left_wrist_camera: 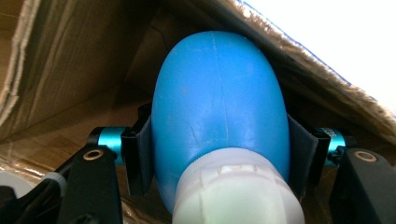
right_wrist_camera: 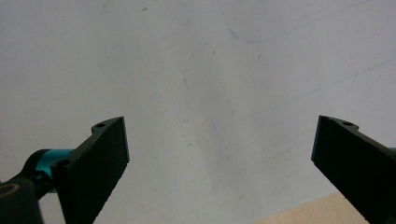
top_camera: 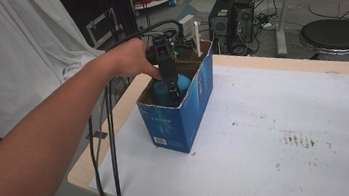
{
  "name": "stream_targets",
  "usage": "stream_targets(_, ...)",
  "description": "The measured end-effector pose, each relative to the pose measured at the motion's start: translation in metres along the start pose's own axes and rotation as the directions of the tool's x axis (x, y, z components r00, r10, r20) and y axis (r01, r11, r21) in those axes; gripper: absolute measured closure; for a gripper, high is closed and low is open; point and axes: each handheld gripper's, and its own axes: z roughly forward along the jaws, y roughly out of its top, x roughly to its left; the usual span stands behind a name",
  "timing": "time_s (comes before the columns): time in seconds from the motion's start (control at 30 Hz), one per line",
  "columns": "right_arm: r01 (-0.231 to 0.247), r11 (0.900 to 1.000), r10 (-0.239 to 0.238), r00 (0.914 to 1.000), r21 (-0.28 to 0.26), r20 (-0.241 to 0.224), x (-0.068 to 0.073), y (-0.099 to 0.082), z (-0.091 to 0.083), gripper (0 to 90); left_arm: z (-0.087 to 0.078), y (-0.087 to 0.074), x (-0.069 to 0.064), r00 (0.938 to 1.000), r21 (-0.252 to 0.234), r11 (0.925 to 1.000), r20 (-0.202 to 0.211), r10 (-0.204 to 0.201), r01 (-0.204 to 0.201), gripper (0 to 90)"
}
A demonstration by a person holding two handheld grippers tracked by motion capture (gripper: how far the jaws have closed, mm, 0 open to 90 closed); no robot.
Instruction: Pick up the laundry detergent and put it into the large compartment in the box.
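Blue bulb clamped by left gripper, seemingly inside box.

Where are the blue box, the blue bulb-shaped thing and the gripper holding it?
blue box [top_camera: 178,122], high view, on its printed front wall.
blue bulb [left_wrist_camera: 219,102], left gripper view, on its rounded body.
left gripper [top_camera: 171,85], high view, between its fingertips.

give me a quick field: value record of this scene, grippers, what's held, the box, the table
left gripper: inside the box, jaws shut on the blue bottle
blue bottle: rounded blue body, white cap end toward the camera
box: blue cardboard, open top, upright near the table's left edge
right gripper: open, nothing between its jaws, over the white sheet
table: light wood, covered by a white sheet with dark smudges
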Motion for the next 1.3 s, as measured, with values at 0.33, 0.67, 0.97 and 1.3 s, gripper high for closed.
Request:
stream_targets(0.33, 0.007, 1.0, -0.007, 1.0, 0.007, -0.004, 0.003, 0.003, 0.001, 3.1, -0.002, -0.002, 0.0, 0.9995, -0.017, 0.9994, 0.007, -0.03, 0.03, 30.2)
stream_targets(0.67, 0.009, 1.0, -0.009, 1.0, 0.003, 0.001, 0.006, 0.002, -0.002, 3.1, -0.026, -0.013, 0.002, 0.9974, -0.115, 0.9907, 0.005, -0.072, 0.072, 23.2)
stream_targets(0.97, 0.014, 0.9997, -0.014, 0.9999, -0.018, 0.01, 0.01, 0.002, -0.008, 3.1, -0.063, -0.024, -0.006, 0.9959, -0.239, 0.9672, -0.005, -0.09, 0.087, 23.2)
stream_targets(1.3, 0.017, 0.9989, -0.016, 0.9995, -0.044, 0.026, 0.017, 0.001, -0.016, 3.1, -0.092, -0.016, -0.034, 0.9977, -0.251, 0.9669, -0.037, -0.056, 0.045, 23.2)
